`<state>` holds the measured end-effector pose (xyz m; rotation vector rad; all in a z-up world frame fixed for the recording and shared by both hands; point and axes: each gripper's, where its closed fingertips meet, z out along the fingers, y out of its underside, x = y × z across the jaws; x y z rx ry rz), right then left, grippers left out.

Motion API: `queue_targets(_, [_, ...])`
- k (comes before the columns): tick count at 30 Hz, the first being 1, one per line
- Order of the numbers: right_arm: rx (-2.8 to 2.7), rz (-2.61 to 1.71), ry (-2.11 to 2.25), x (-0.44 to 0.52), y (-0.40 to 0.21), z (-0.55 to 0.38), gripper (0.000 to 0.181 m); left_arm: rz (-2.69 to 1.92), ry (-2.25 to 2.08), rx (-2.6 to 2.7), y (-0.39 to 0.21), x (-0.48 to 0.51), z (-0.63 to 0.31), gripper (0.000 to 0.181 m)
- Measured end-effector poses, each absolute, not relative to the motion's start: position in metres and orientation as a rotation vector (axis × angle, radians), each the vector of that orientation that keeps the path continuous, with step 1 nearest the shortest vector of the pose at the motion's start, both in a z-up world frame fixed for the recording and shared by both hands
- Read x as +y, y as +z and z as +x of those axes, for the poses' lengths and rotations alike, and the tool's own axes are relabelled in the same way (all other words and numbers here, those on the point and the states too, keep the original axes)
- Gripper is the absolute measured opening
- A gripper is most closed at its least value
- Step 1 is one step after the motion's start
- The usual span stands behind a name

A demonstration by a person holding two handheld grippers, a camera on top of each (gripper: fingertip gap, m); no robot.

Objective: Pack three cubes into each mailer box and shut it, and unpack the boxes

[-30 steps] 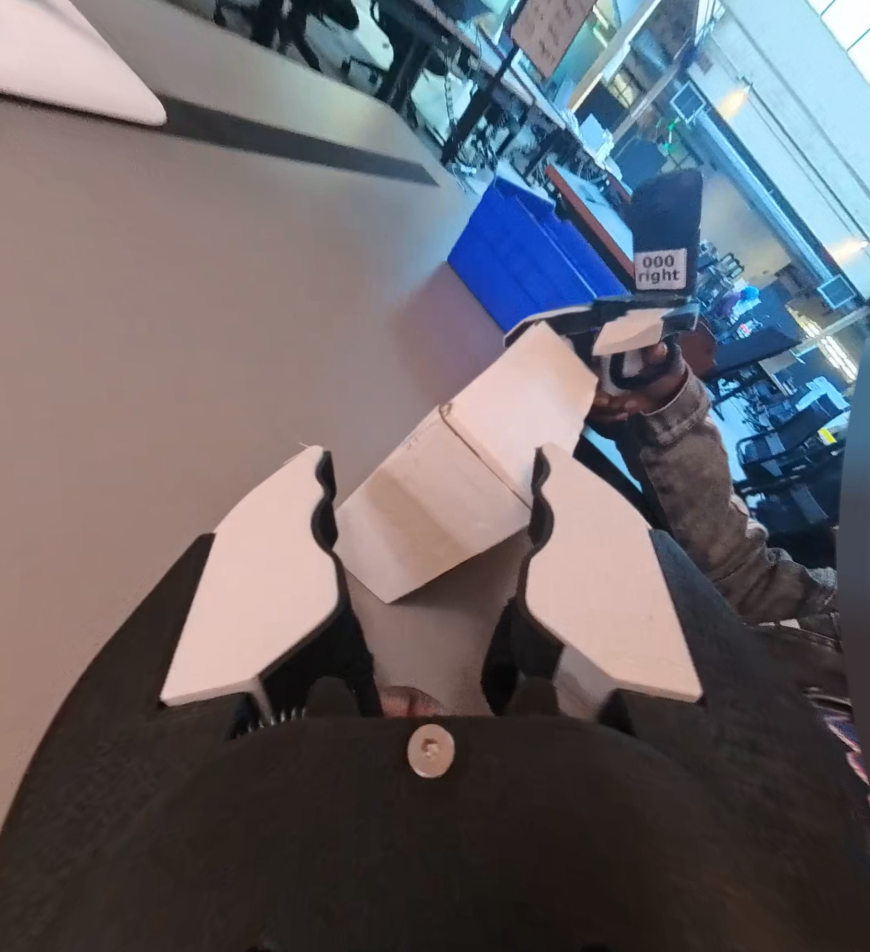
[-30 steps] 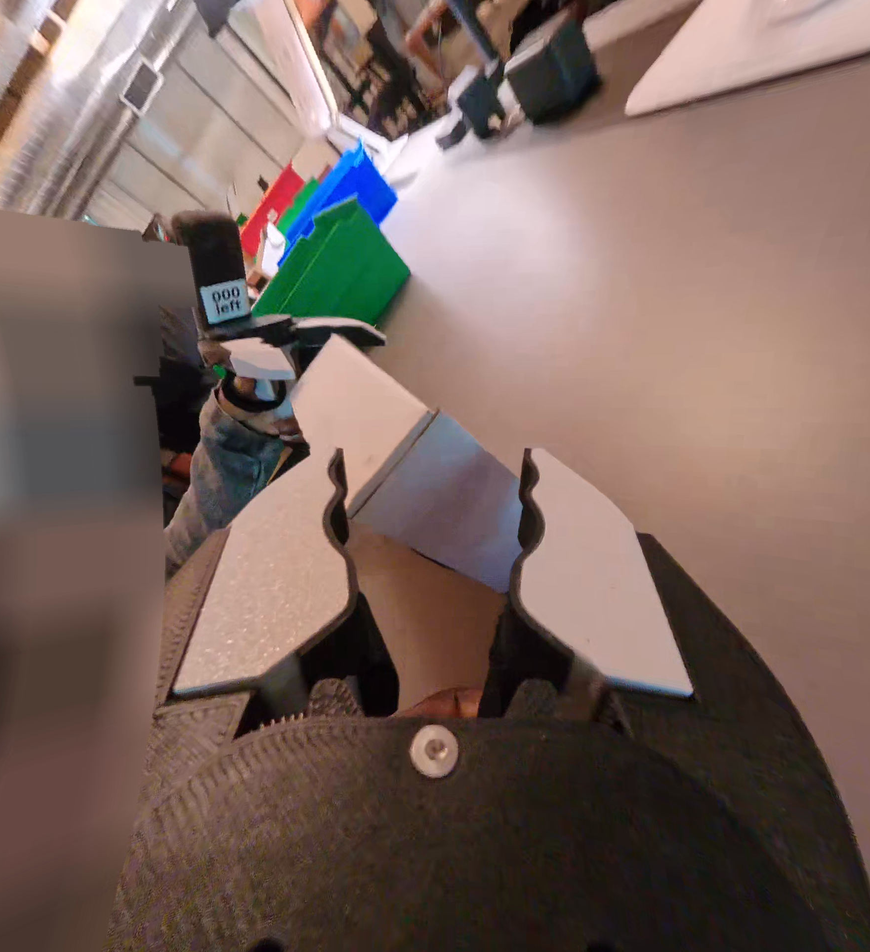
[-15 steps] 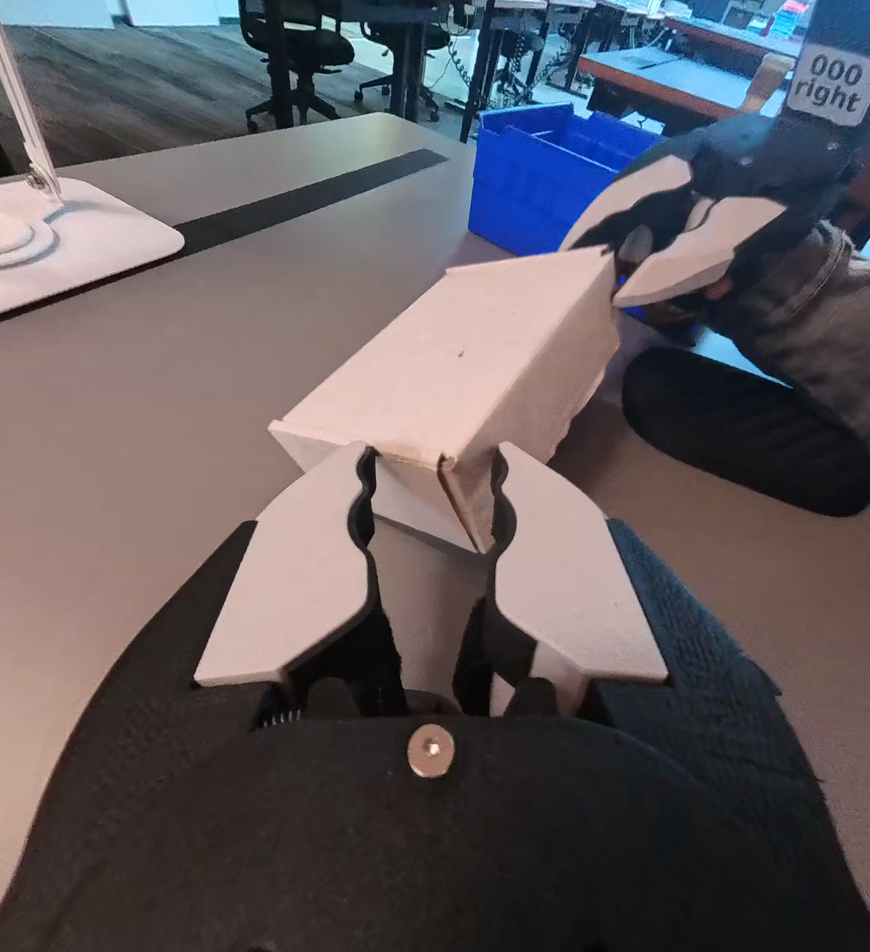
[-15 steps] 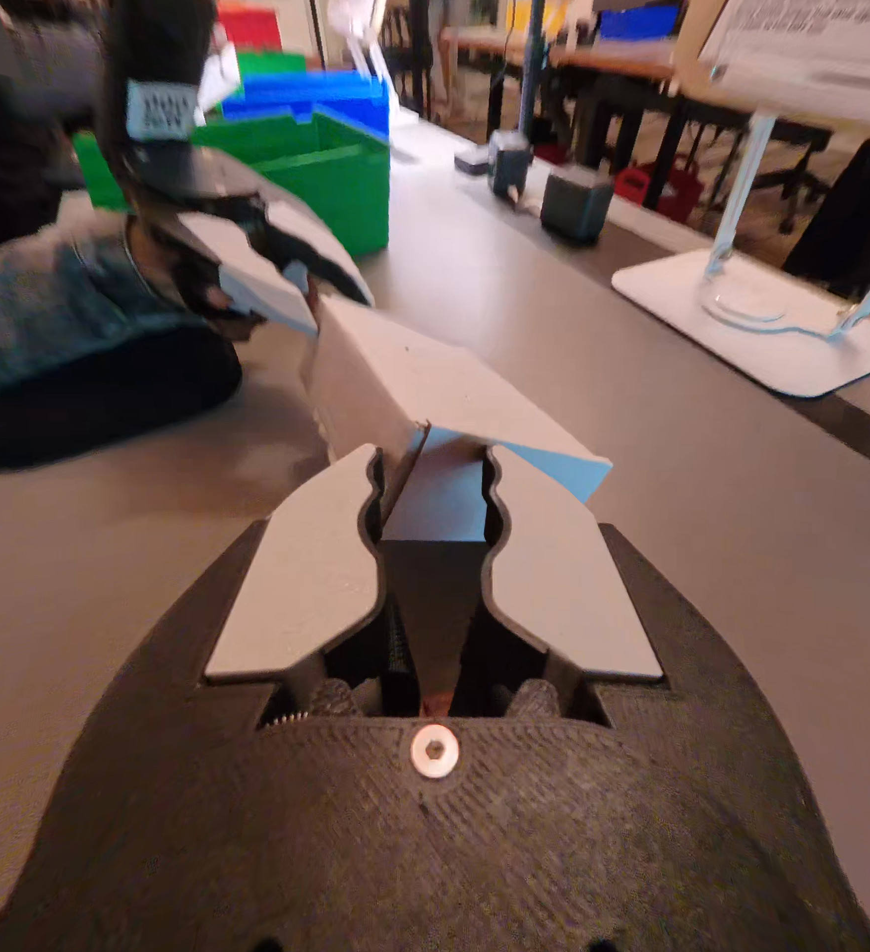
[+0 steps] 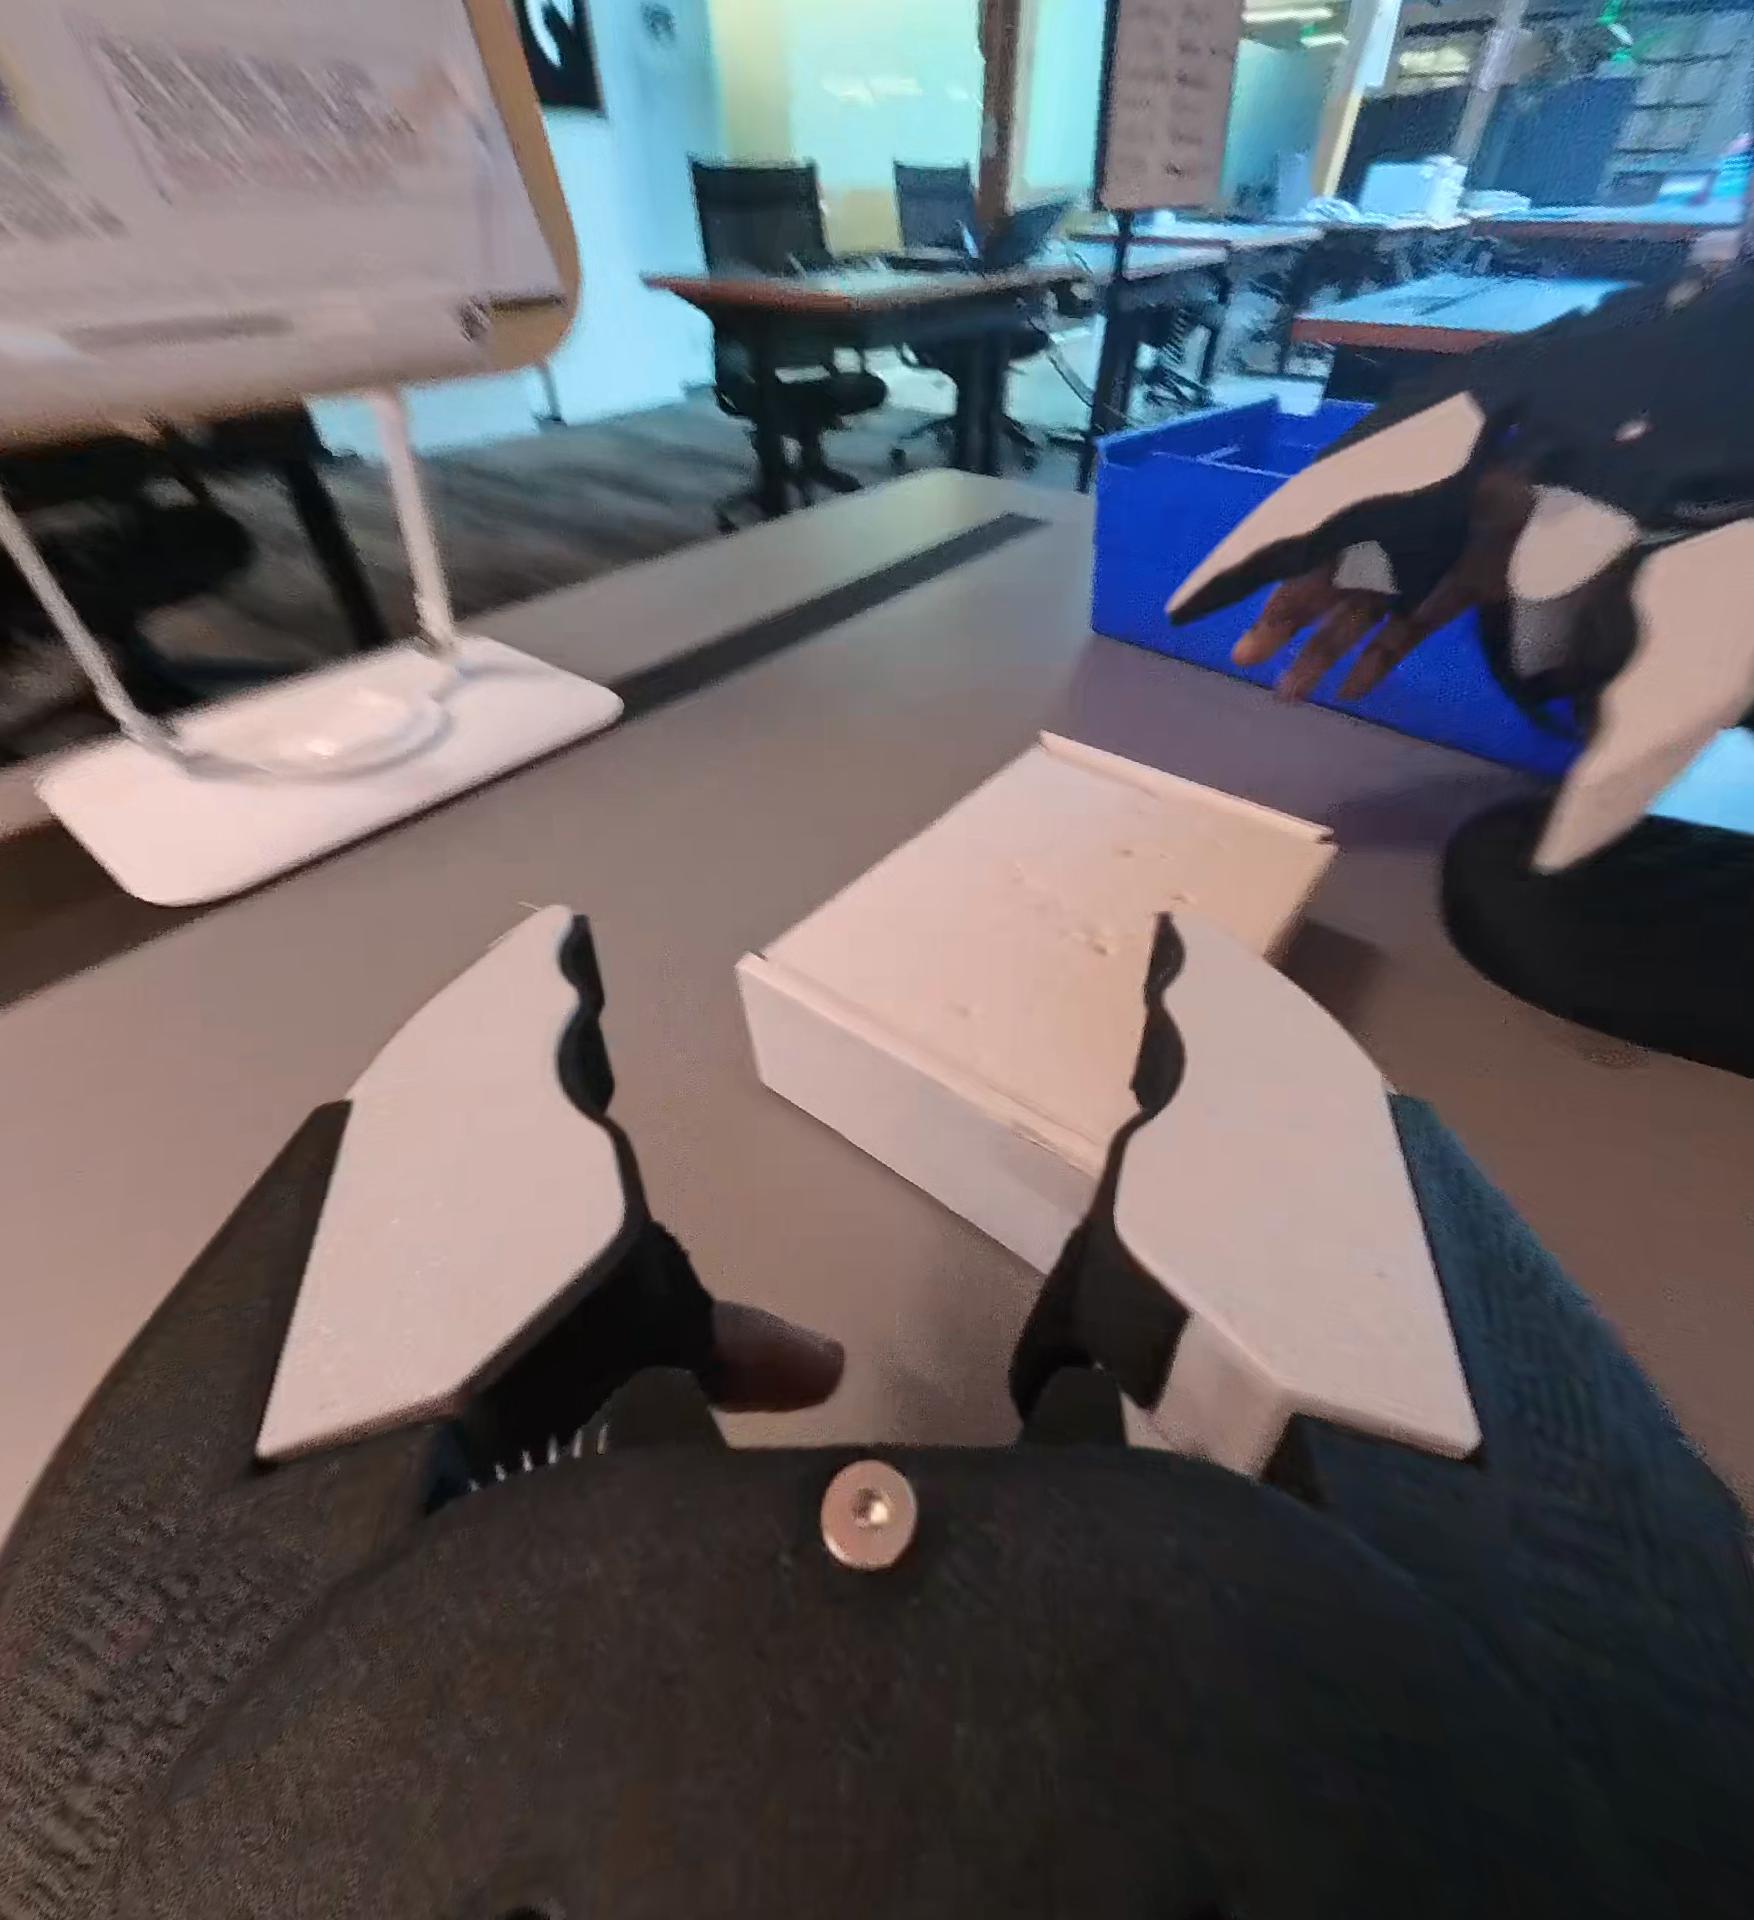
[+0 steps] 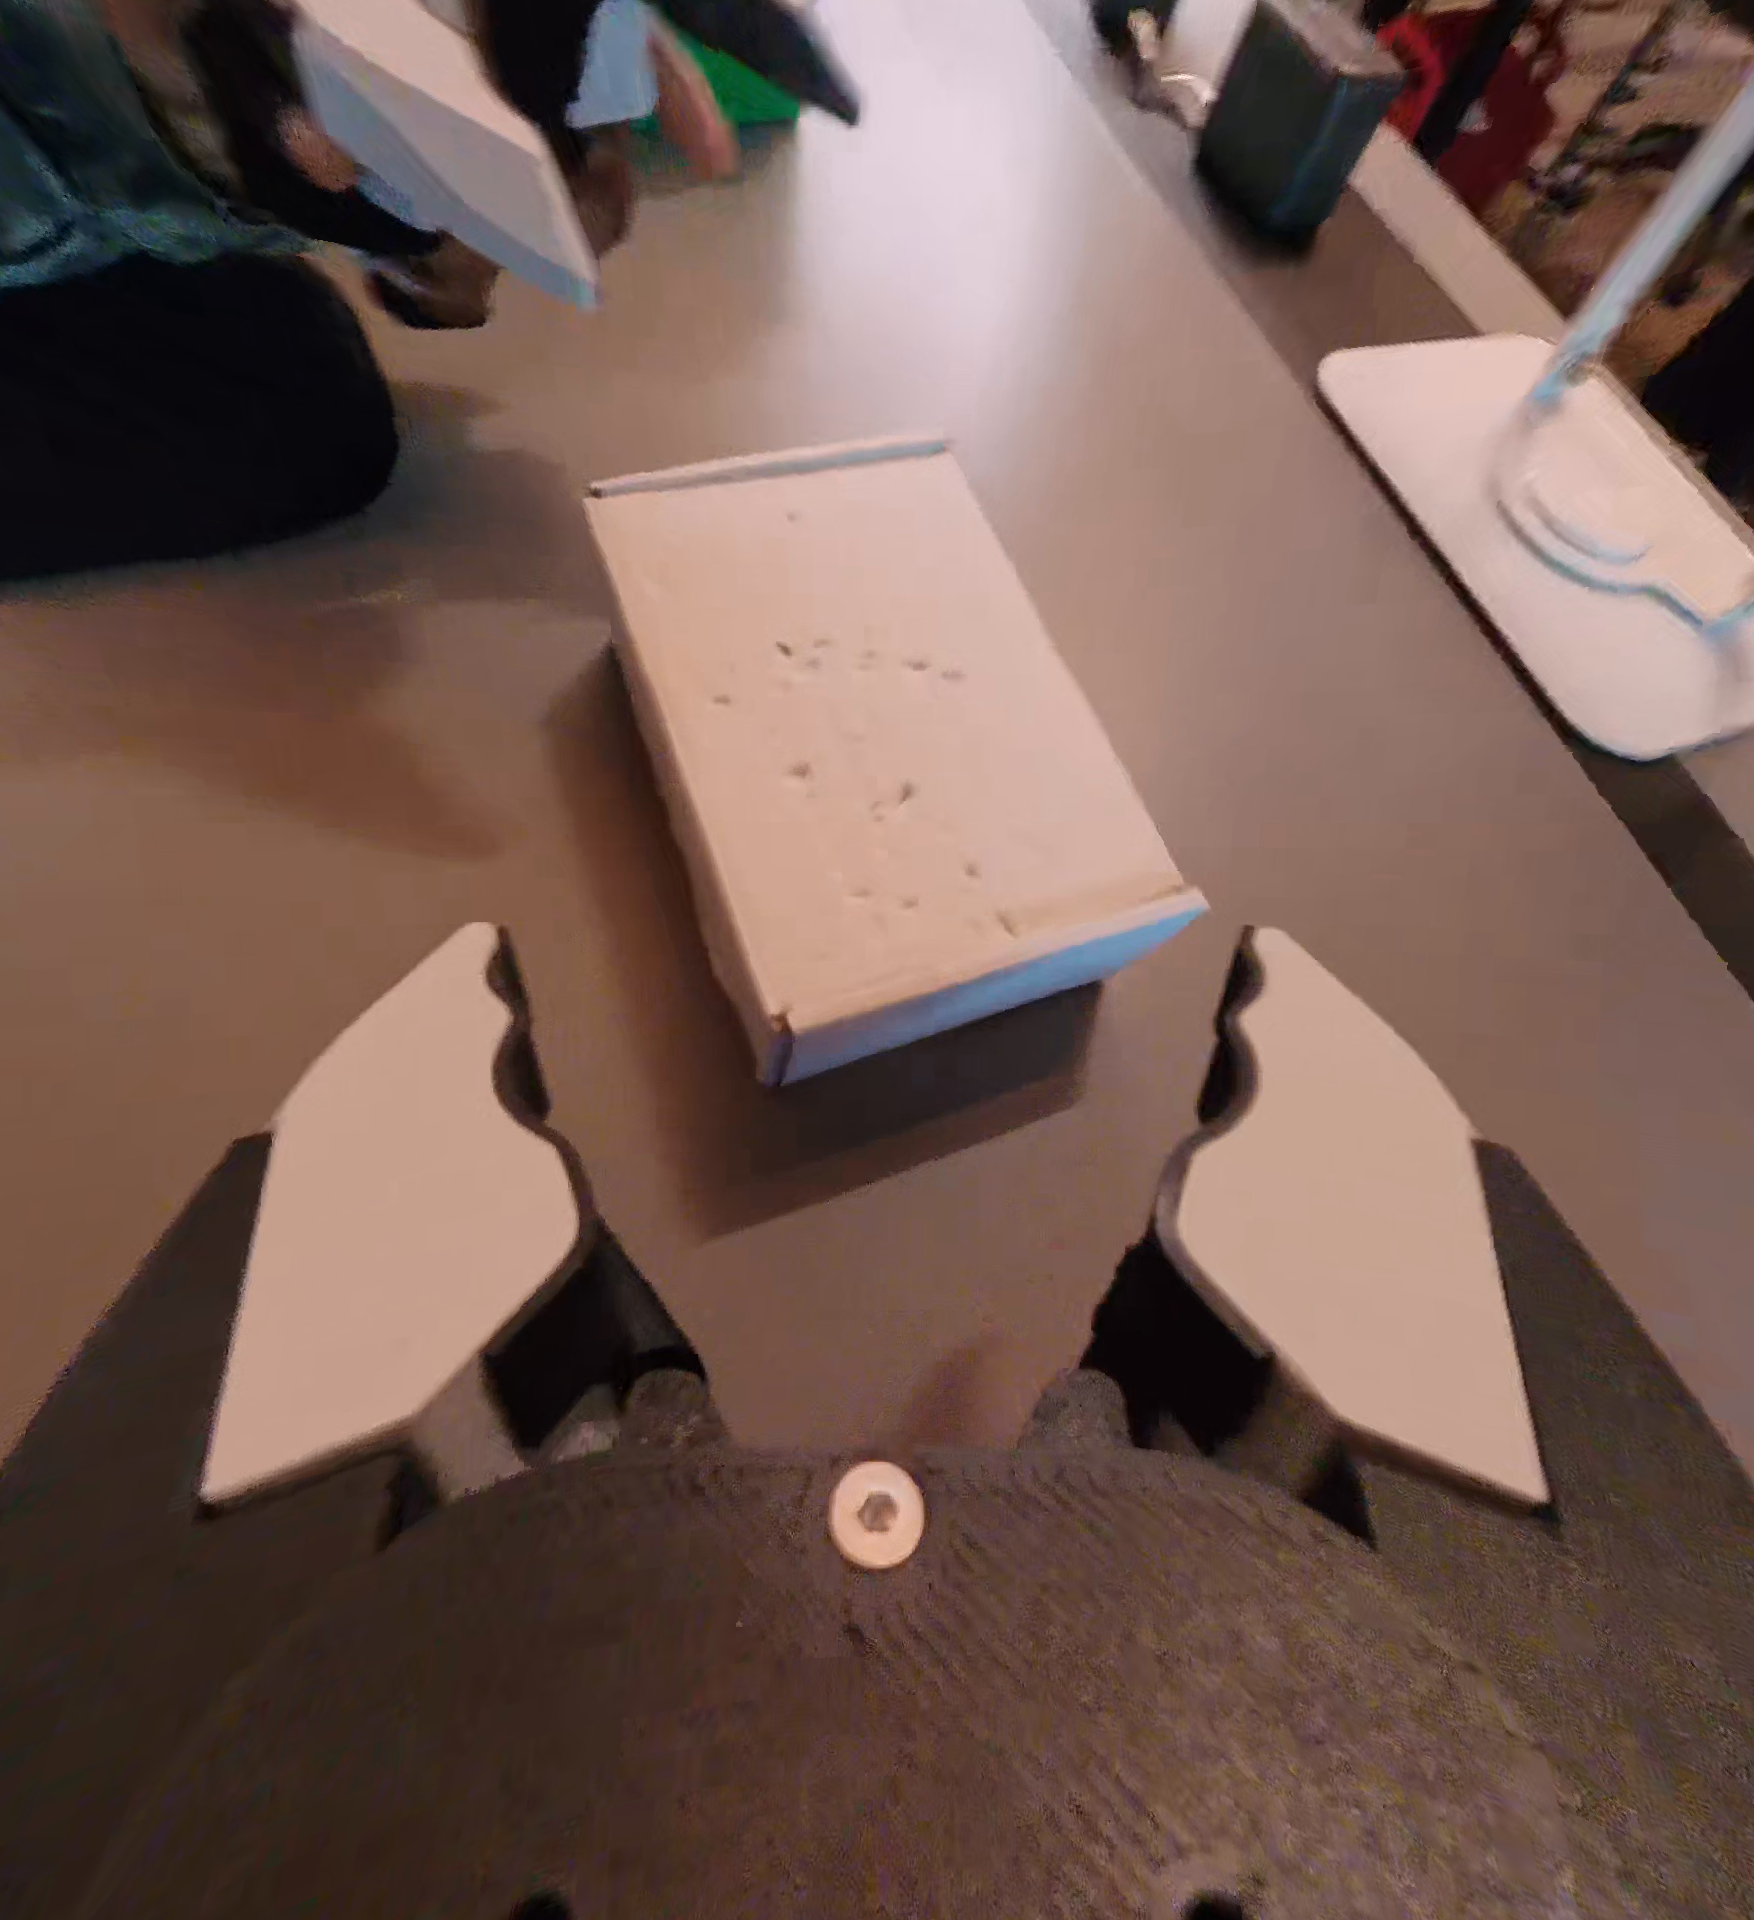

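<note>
A white mailer box (image 5: 1029, 935) lies flat and closed on the grey table (image 5: 229, 1091). It also shows in the right wrist view (image 6: 852, 727), with small dents in its lid. My left gripper (image 5: 868, 935) is open and empty, just short of the box's near end. My right gripper (image 6: 873, 935) is open and empty, just short of the box's other end. Each gripper also shows in the other's view, open and raised above the table: the right one (image 5: 1372, 738) and the left one (image 6: 717, 208). No cubes are in view.
A blue bin (image 5: 1268, 540) stands behind the box on the right gripper's side. A green bin (image 6: 738, 94) sits by the left gripper. A white stand base (image 5: 333, 769) (image 6: 1579, 582) holds up a sheet. A dark block (image 6: 1288, 135) stands farther off. A person's dark sleeve (image 6: 125, 416) rests on the table. To reach the dark block (image 6: 1288, 135) in a straight line is about 30 cm for my left fingers, about 45 cm for my right.
Both grippers held the box tilted above the table by its ends. The box now lies flat on the table, and both grippers have opened and drawn back.
</note>
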<state>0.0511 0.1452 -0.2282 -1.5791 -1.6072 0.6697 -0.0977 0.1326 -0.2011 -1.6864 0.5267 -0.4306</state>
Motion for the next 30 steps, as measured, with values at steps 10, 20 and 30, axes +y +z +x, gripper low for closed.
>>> queue_targets(10, [-2.271, -1.779, 0.348, 0.144, -0.261, -0.005, 0.146, -1.534, -0.354, 0.442, -0.18, 0.138, -0.114, 0.12])
queue_targets(20, [-2.503, -1.813, -0.046, 0.156, -0.307, -0.012, 0.147, -1.524, -0.305, 0.411, -0.175, 0.14, -0.125, 0.119])
queue_targets(30, [-2.494, -1.71, -0.031, 0.156, -0.287, -0.001, 0.141, -1.491, -0.259, 0.435, -0.172, 0.139, -0.127, 0.116])
